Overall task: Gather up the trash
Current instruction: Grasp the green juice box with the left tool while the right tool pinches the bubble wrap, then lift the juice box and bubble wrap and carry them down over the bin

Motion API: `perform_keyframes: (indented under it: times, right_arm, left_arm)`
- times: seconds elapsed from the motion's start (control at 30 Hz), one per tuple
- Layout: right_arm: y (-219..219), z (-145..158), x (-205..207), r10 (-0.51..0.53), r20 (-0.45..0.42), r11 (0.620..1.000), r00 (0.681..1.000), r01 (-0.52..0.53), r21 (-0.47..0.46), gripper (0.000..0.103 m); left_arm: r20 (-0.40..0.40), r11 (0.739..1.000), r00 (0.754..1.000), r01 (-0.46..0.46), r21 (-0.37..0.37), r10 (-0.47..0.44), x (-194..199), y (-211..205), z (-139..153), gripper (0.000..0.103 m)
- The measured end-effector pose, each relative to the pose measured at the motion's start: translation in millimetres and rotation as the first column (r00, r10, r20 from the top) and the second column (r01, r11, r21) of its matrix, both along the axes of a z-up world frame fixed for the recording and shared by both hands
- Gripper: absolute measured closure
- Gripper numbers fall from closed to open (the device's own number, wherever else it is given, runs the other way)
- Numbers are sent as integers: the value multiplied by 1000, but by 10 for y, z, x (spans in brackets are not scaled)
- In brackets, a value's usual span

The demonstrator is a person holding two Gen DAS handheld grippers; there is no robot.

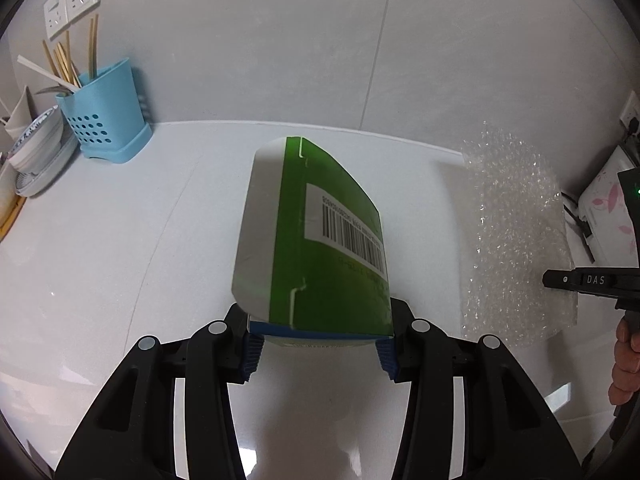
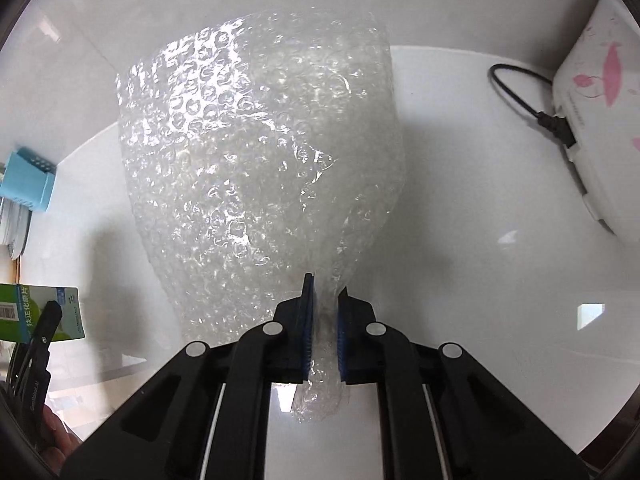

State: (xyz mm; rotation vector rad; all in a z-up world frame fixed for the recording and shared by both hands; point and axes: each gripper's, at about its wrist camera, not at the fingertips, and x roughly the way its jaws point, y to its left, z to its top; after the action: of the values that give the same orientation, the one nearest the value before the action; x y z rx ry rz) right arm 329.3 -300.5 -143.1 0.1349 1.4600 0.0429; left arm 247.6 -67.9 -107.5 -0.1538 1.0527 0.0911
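A green and white carton (image 1: 316, 240) with a barcode label is clamped between the blue pads of my left gripper (image 1: 320, 346), lifted off the white counter (image 1: 120, 248). In the right wrist view, the same carton (image 2: 44, 312) shows at the left edge. A sheet of clear bubble wrap (image 2: 256, 152) hangs bunched between the pads of my right gripper (image 2: 325, 320), which is shut on its pinched edge. In the left wrist view, the bubble wrap (image 1: 516, 232) hangs at the right, with the right gripper's body beside it and a hand below.
A blue utensil holder (image 1: 108, 116) with chopsticks stands at the back left beside stacked dishes (image 1: 36, 148). A white appliance with pink flowers (image 2: 600, 112) and a black cable (image 2: 524, 100) sits at the right. Wall sockets (image 1: 70, 4) are on the tiled wall.
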Motion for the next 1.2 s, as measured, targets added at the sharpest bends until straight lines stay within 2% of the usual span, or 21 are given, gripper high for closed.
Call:
perform_keyframes:
  times: [0.4,0.47,0.67,1.2]
  right_arm:
    - [-229,340,-522,-4,93,1000,996,2,27,94]
    - [-154,300,-589,-4,107,1000,994,2,23,94]
    - [-97,495,-774,0,151,1000,989,0,3,94]
    - [24,894,-1492,-70,211,997,975,78,-26,94]
  left_arm:
    - [6,1000,1000,7,8,-7,-415,181,217,58]
    - [9,1000,1000,12,6,-12,-470,189,260,58]
    - [20,999,999,34,-10,-34,-603,220,355,58]
    - [49,991,990,132,-17,-131,-1246,417,632,58]
